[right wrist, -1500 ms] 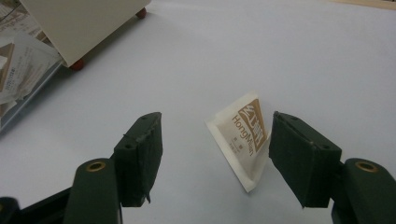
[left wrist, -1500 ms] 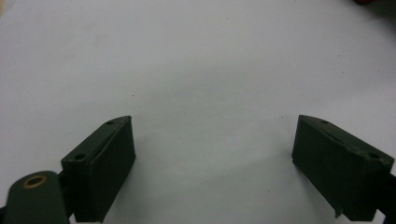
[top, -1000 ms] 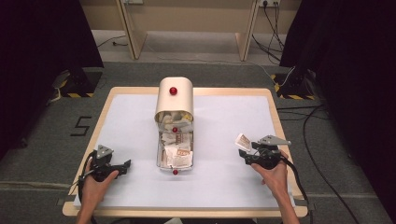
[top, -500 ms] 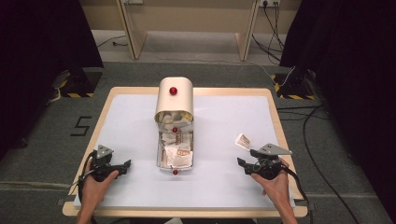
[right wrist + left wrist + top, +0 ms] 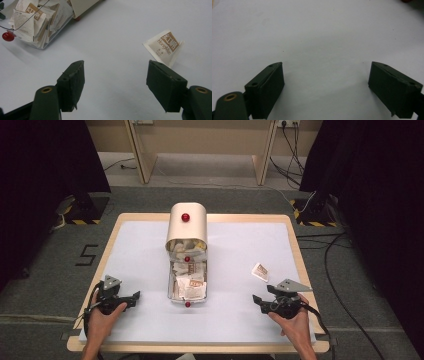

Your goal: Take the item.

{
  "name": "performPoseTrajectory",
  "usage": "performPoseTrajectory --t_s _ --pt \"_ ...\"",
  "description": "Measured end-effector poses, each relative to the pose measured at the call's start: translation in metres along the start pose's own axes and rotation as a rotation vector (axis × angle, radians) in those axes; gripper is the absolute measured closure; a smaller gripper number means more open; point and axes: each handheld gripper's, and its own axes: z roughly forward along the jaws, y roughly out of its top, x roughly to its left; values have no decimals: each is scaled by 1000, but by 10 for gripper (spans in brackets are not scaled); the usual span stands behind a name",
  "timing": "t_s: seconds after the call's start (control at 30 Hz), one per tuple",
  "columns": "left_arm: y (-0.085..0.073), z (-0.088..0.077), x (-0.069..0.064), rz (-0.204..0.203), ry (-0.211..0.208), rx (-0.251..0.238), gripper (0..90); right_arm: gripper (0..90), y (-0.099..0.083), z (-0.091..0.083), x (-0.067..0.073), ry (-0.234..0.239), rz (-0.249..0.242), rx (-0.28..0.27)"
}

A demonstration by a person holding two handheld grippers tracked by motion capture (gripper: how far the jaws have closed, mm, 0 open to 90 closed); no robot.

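White-and-brown sachet (image 5: 260, 271) lies flat on the table — near the tray.

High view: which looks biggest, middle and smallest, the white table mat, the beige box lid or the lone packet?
1. White table mat
2. Beige box lid
3. Lone packet, lying apart on the mat at the right

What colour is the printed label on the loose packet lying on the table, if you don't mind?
Brown with white lettering, on a white packet; clearest in the right gripper view.
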Motion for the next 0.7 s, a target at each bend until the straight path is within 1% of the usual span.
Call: performPoseTrajectory --t_s 0.07,0.17,0.2,0.3,0.37,0.5,0.6,0.63,0.7 --pt "0 0 0 0 0 0 123 297 -1 0 1 0 0 2" --pt "0 0 0 0 0 0 123 256 -3 -1 3 -3 -9 11" --pt "0 0 0 0 0 0 123 234 -4 0 4 -8 -20 22" --pt "0 0 0 0 0 0 123 218 -7 1 6 -23 -36 38" --pt "0 0 0 0 0 0 123 202 -8 0 7 -24 -40 43" --pt "0 0 0 0 0 0 123 190 -10 -1 9 -28 -64 52" --pt "0 0 0 0 0 0 123 189 -12 -2 9 -29 -69 54" --pt "0 0 0 0 1 0 123 190 -12 -2 9 -29 -71 52" --pt "0 0 0 0 1 0 123 199 -14 -4 9 -18 -58 46"
